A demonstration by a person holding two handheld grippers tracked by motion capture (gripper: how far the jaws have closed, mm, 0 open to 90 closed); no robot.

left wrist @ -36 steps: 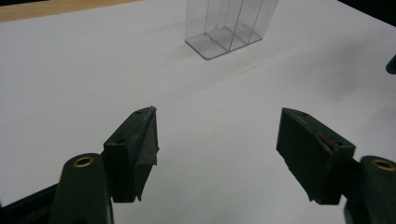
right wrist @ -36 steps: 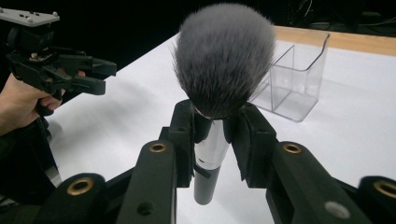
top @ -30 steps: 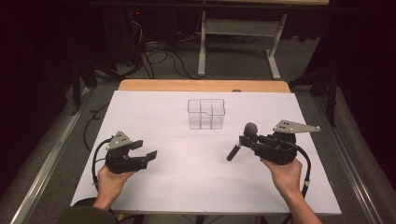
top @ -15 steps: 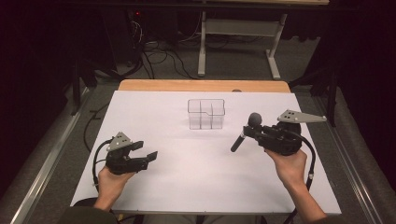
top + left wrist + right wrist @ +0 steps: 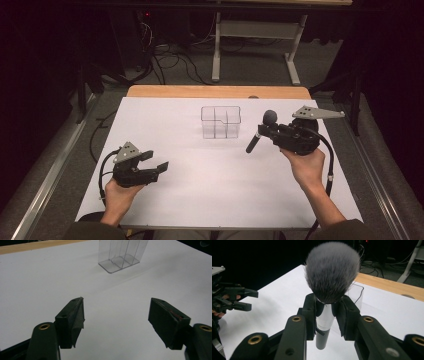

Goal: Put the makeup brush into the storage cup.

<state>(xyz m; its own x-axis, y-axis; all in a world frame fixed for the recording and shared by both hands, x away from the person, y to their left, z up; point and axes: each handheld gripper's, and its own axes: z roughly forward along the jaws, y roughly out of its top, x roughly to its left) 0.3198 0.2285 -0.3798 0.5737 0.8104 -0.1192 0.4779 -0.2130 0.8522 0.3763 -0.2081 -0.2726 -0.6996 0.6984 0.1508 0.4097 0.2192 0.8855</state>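
Right gripper (image 5: 264, 131) has its fingers (image 5: 310, 315) clamped on a makeup brush (image 5: 329, 290), pinching the pale ferrule just under the bristle head. Brush is off the worktop (image 5: 165, 120), bristles up, dark handle slanting down toward it, just right of the clear divided organizer (image 5: 221, 121). My read: gripping high leaves the handle free to drop into one of the compartments handle-first. Right hand (image 5: 306, 167) is raised, gripper roughly level and aimed left at the organizer.

Left gripper (image 5: 156, 165) is parked low at front left, well apart from the organizer, fingers (image 5: 72, 320) spread wide with nothing between them. Looks like standby, maybe to steady the organizer. Left hand (image 5: 120, 192) rests near the worktop, gripper pointing right and slightly forward.
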